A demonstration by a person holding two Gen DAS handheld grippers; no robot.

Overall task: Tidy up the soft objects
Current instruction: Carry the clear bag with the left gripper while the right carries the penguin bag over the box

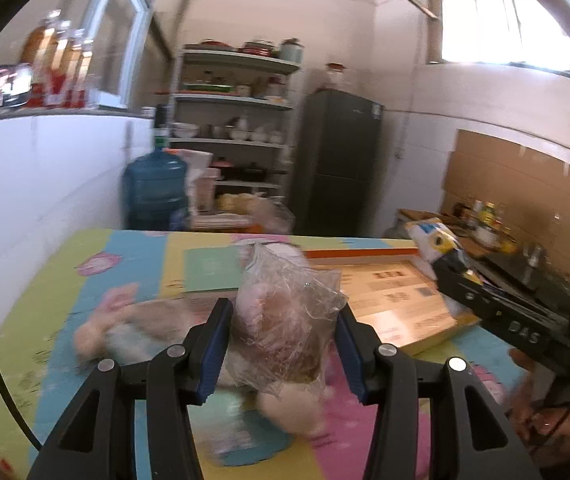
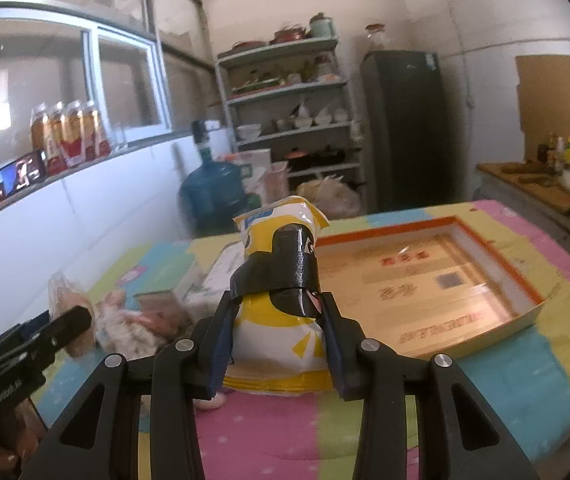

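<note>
Bags are sitting in both sets of fingers: I am holding a clear plastic bag (image 1: pixel 285 320) of something soft and pale between the left fingers (image 1: pixel 221 344), and a yellow-and-white snack pouch (image 2: pixel 281 292) between the right fingers (image 2: pixel 225 344). Each pair is standing narrowed onto its load, pads pressing the sides, with the top of each bag rising above the fingertips. The shallow cardboard tray (image 2: pixel 525 312) with the orange rim is lying ahead and to the right of the right fingers, apparently empty, on the worktop (image 2: pixel 269 432) with its pastel cover. I am judging the step as carrying both bags over to that tray.

To do it well, I am keeping the squeeze gentle, since both bags look crushable and the clear film looks slippery. The left gripper (image 1: pixel 285 344) is crossing the plush toy (image 1: pixel 101 336) lying below and left of its fingers, so I am keeping the load clear of it. The right gripper (image 2: pixel 277 344) is the closer one, so I am planning to let it go in first and keep the two apart.
</note>
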